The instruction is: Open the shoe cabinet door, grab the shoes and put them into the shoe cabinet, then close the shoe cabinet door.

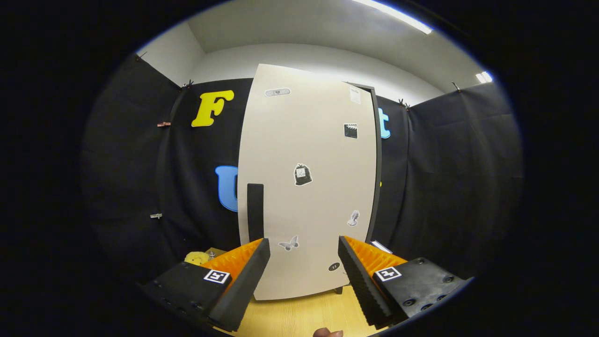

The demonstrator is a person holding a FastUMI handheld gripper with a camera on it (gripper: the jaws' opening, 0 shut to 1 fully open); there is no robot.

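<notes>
The gripper (304, 262) is wide open and holds nothing. Just beyond its fingers stands the shoe cabinet (374, 164), its pale, sticker-dotted door (309, 154) shut, with a dark vertical handle (255, 210) near the left finger.

You get even, bright light from ceiling strip lamps (395, 15). The upper part of the cabinet door (306, 182) is mildly washed out. Fisheye bows straight edges near the rim. Focus sharp; no motion blur.
</notes>
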